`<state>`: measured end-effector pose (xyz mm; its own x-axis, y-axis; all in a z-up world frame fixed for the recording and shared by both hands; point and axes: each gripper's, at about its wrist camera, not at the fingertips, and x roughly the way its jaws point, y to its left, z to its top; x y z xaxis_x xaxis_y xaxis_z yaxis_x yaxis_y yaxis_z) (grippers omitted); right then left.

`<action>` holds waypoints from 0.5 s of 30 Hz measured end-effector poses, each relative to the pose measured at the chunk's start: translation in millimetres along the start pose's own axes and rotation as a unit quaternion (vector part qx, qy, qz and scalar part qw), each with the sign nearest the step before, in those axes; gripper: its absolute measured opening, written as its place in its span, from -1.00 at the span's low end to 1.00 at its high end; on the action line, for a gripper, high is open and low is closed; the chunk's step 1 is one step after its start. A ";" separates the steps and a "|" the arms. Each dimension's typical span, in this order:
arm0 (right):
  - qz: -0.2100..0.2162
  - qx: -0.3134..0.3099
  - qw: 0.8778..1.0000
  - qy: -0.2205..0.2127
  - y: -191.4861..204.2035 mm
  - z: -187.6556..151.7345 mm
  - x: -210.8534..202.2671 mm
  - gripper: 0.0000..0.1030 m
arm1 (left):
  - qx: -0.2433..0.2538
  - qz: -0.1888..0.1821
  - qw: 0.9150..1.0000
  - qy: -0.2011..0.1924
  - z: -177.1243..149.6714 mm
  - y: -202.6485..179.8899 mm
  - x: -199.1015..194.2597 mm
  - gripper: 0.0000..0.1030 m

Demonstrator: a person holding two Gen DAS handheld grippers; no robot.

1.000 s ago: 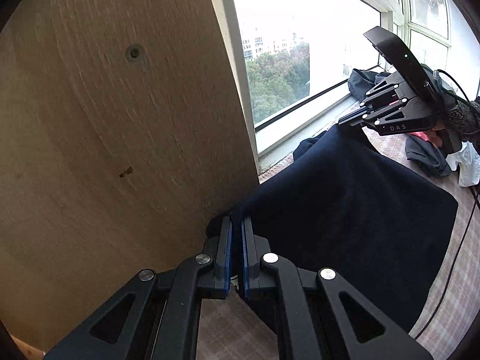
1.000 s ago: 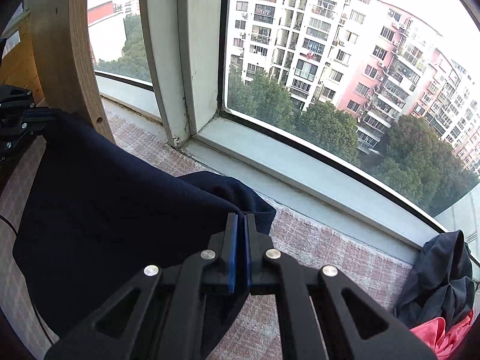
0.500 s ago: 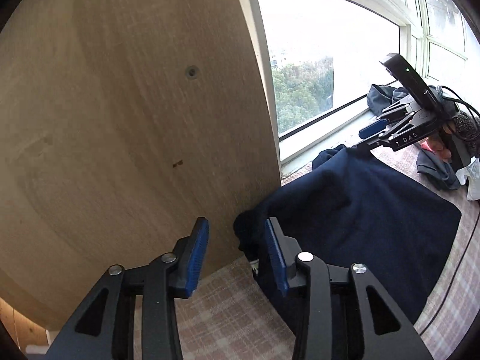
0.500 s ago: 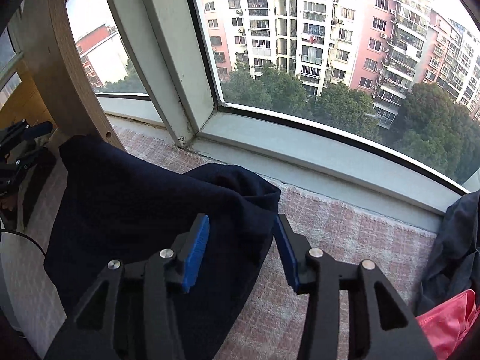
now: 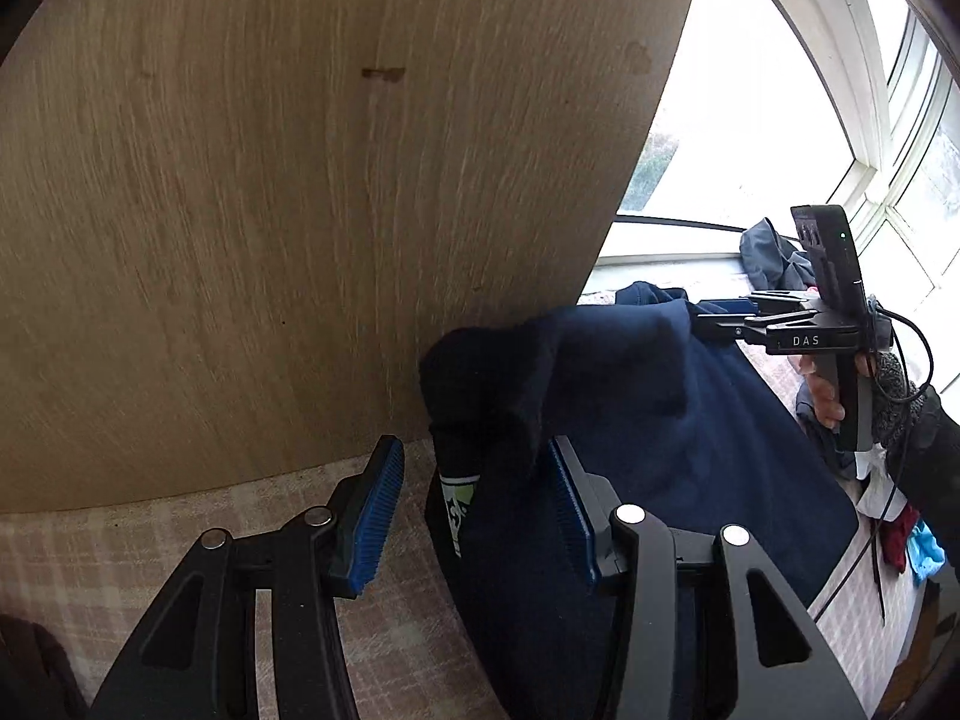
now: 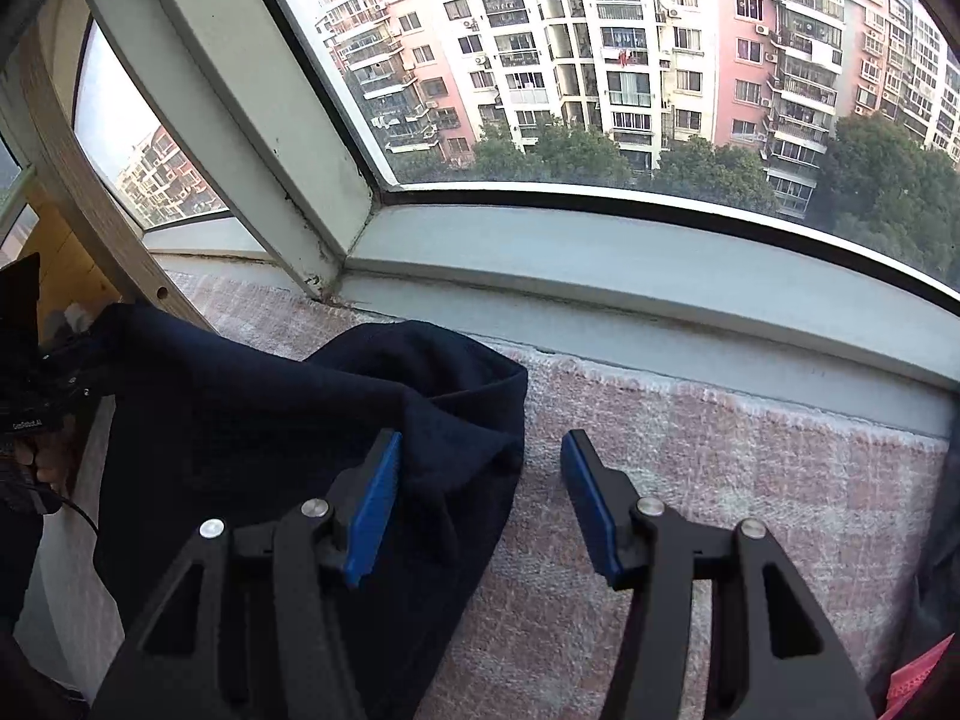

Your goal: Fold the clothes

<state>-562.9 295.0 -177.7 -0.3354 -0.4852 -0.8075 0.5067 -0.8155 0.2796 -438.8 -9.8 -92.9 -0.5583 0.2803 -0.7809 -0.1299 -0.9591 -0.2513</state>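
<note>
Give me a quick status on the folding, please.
Left gripper and right gripper both open, holding nothing. Navy garment lies folded on checked cloth. Wooden panel close alongside.

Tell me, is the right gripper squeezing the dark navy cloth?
Apart. In the right wrist view the right gripper stands open: the dark navy cloth lies beside its left blue pad, unpinched.

One navy garment, two grippers, one wooden panel, one checked mat

White letters "DAS" on the side of the right gripper, small unreadable print on the left gripper, unreadable green-and-white tag on the navy garment
</note>
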 end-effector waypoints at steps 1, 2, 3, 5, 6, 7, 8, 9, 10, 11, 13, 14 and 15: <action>0.004 0.001 1.000 -0.004 -0.8 1.3 0.3 0.06 | -0.005 -0.006 1.000 0.001 1.3 0.4 2.9 -0.10; 0.009 0.000 1.000 -0.007 -0.8 2.4 1.2 0.06 | -0.009 -0.010 1.000 0.003 1.9 0.4 5.5 -0.10; 0.016 -0.004 1.000 -0.008 0.4 3.3 2.9 0.06 | -0.013 -0.013 1.000 0.005 2.4 0.4 8.0 -0.10; 0.030 -0.012 0.999 -0.011 2.7 5.2 6.4 0.06 | -0.017 -0.022 1.000 0.008 3.3 -0.8 11.8 -0.10; 0.036 -0.016 0.999 -0.013 4.0 5.8 7.6 0.06 | -0.018 -0.025 0.999 0.010 3.9 -1.9 13.6 -0.10; 0.041 -0.019 0.999 -0.014 5.5 6.1 8.3 0.06 | -0.017 -0.026 0.999 0.009 4.5 -3.3 14.4 -0.10; 0.047 -0.022 0.999 -0.013 6.7 6.5 8.9 0.06 | -0.015 -0.025 1.000 0.009 5.5 -5.0 15.6 -0.10; 0.052 -0.023 0.998 -0.011 7.6 6.9 10.2 0.06 | -0.014 -0.024 1.000 0.010 6.4 -6.8 16.9 -0.10; 0.054 -0.022 0.998 -0.011 8.7 7.4 12.5 0.06 | -0.014 -0.023 1.000 0.010 7.1 -7.6 17.4 -0.10; 0.054 -0.022 0.998 -0.009 9.5 7.9 13.6 0.04 | -0.015 -0.023 1.000 0.012 8.2 -8.2 18.5 -0.10; 0.057 -0.020 0.998 -0.004 9.3 8.1 13.3 -0.13 | -0.015 -0.022 0.999 0.017 10.1 -9.9 21.4 -0.10; 0.061 -0.017 0.998 -0.002 8.2 7.9 12.2 -0.28 | -0.013 -0.022 0.999 0.019 10.8 -10.4 22.3 -0.10; 0.064 -0.014 0.998 0.001 7.1 7.7 11.2 -0.41 | -0.011 -0.021 1.000 0.020 11.8 -11.7 23.0 -0.10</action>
<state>-569.1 281.4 -180.8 -0.2644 -0.5846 -0.7671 0.5669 -0.7376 0.3667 -459.8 7.4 -101.1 -0.5192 0.3229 -0.7913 -0.1345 -0.9452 -0.2974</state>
